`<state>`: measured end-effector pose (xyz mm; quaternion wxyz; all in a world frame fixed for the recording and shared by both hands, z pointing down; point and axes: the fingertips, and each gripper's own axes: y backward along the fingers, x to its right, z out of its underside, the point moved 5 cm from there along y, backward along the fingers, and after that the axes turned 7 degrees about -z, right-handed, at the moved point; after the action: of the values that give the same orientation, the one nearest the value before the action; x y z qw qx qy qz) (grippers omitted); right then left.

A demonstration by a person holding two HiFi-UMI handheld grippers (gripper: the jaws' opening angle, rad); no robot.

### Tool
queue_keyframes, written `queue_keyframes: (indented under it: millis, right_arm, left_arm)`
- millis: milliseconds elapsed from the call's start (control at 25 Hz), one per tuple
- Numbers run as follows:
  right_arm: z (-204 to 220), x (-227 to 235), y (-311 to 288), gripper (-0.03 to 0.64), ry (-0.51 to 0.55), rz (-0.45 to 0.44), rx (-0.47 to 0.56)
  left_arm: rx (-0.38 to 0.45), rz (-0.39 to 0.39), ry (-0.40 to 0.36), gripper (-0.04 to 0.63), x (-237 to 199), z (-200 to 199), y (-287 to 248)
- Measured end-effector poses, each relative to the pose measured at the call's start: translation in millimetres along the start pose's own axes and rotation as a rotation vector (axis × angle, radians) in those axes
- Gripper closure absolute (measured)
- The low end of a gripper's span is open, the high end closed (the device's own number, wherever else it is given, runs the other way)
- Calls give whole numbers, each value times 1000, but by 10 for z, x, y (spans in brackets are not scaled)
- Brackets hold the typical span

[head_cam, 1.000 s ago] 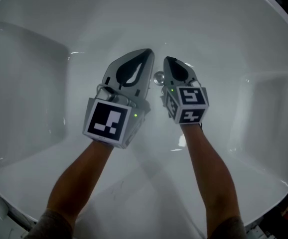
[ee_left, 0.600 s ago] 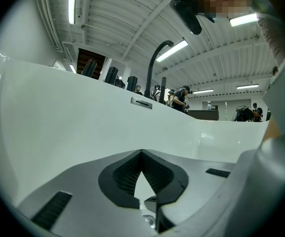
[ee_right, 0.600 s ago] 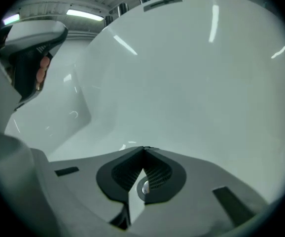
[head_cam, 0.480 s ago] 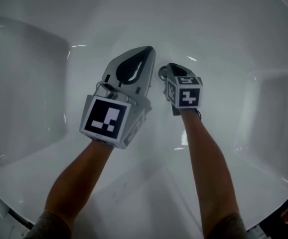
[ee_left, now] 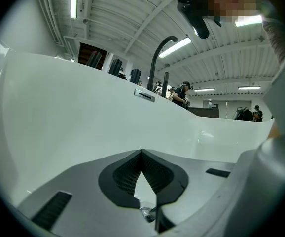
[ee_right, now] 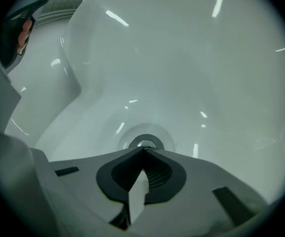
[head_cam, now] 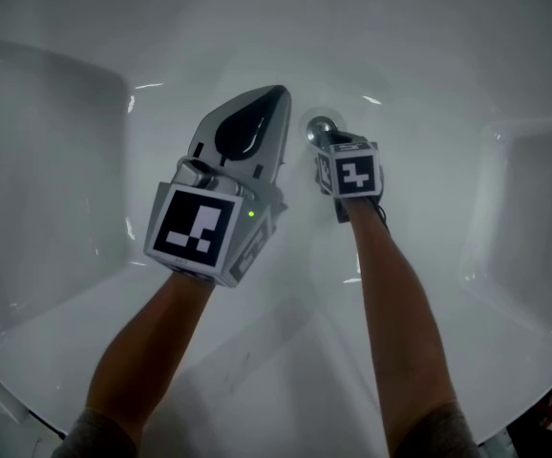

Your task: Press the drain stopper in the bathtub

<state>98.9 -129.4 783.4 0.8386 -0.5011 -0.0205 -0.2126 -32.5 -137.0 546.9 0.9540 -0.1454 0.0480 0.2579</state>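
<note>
Nearest to us, our left forearm (head_cam: 152,351) and right forearm (head_cam: 400,313) reach down into the white bathtub (head_cam: 56,160), both on the near side of the drain stopper (head_cam: 319,128). The left gripper (head_cam: 276,96) lies just beside the stopper on its left, with its tips reaching a little past it and not over it. In its own view the left gripper (ee_left: 141,152) has its jaws brought together at the tips, with nothing between the pads.

The right gripper (head_cam: 326,141) comes at the stopper from its near side, tipped steeply down. From the head view we see mostly its marker cube (head_cam: 354,173), and the jaws are hidden beneath it. In its own view the right gripper (ee_right: 143,150) is likewise closed on nothing. Its tips meet right at the near edge of the drain stopper (ee_right: 143,143), but we cannot tell whether they touch it.

The stopper is a round, shiny cap set in a ring in the tub floor, facing straight up. Being round, it has no long axis that we can name. Its near part is covered by the right jaws in both views, and we cannot make out whether it sits raised or pushed down.

Beyond the stopper the bathtub (ee_right: 192,68) wall curves upward. In the left gripper view, far past the rim, a dark curved faucet (ee_left: 158,53) rises, and people (ee_left: 183,92) show small behind it.
</note>
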Motion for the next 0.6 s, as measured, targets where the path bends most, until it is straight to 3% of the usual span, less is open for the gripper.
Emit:
queue_keyframes:
  millis: [600]
  right_arm:
    - [1,33,-142,617,24,11,-32]
  left_arm:
    - [-6,-3,-10,595,-17,91,-25]
